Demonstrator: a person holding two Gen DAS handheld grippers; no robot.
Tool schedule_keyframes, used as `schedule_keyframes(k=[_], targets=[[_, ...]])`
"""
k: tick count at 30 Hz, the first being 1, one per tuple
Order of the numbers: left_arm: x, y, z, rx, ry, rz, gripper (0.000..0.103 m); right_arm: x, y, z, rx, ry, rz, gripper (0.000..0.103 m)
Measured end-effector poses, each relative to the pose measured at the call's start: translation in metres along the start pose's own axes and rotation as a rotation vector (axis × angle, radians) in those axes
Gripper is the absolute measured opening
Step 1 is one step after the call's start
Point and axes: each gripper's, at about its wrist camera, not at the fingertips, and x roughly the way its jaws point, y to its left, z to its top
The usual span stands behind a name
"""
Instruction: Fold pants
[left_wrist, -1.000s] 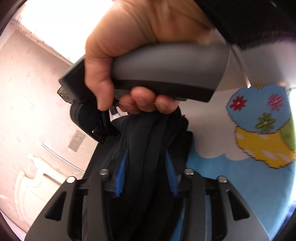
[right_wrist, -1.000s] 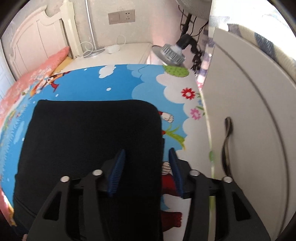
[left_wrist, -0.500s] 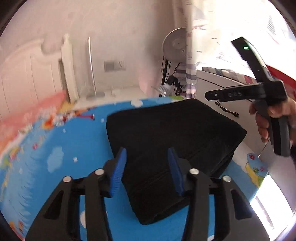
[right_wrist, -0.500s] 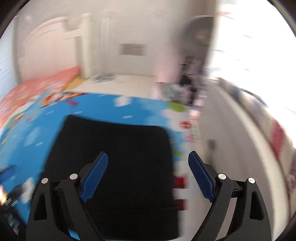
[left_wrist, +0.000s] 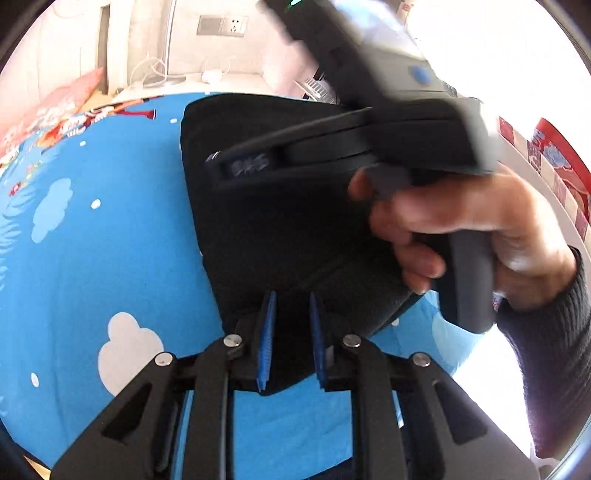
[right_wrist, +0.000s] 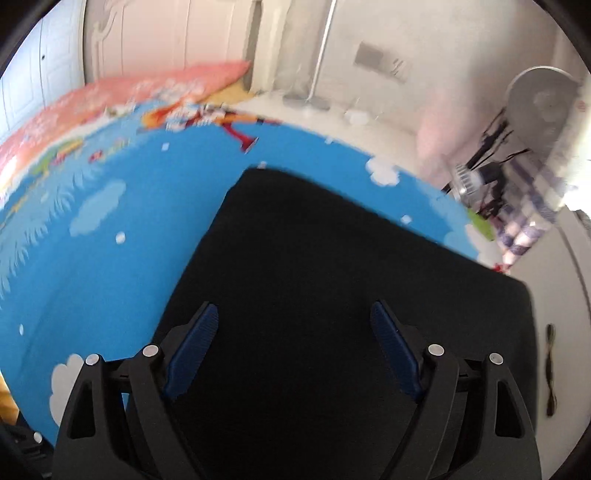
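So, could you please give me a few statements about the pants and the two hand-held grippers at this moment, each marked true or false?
1. The black pants lie folded on a blue cartoon-print sheet. True.
2. The left hand-held gripper stands wide open above bare sheet. False: its jaws, which have just been closing, are narrow, with a corner of the pants between the blue pads.
3. The right hand-held gripper is clamped on the fabric. False: its jaws stand wide apart over the pants, pressing on nothing.
4. A person's hand holds the right hand-held gripper's handle in the left wrist view. True.
5. A wall socket shows behind the bed. True.
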Motion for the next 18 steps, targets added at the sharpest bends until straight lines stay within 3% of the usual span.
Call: schedule_keyframes(k=[4,5,8,10,13,16,18], targets=[[-0.004,-0.001,-0.006,-0.009,-0.020,0.003,0.025,-0.058,-0.029,-0.020,0.116,-0.103,-0.095,0.090],[-0.005,-0.002,-0.006,-0.004,-0.029,0.003,0.035,-0.065,-0.038,-0.025,0.139,-0.100,-0.114,0.090],[-0.009,-0.009,-0.004,0.013,-0.059,0.031,0.062,-0.071,-0.064,-0.042,0.206,-0.053,-0.180,0.090],[-0.011,-0.014,-0.002,0.026,-0.071,0.040,0.065,-0.065,-0.075,-0.054,0.230,-0.013,-0.225,0.090],[-0.022,-0.021,0.003,0.029,-0.118,0.050,0.082,-0.055,-0.087,-0.072,0.281,0.039,-0.267,0.090],[-0.030,-0.031,0.016,0.059,-0.175,0.125,0.094,-0.053,-0.095,-0.092,0.296,0.056,-0.308,0.091],[-0.031,-0.035,0.026,0.064,-0.201,0.101,0.101,-0.052,-0.094,-0.099,0.273,0.060,-0.319,0.091]])
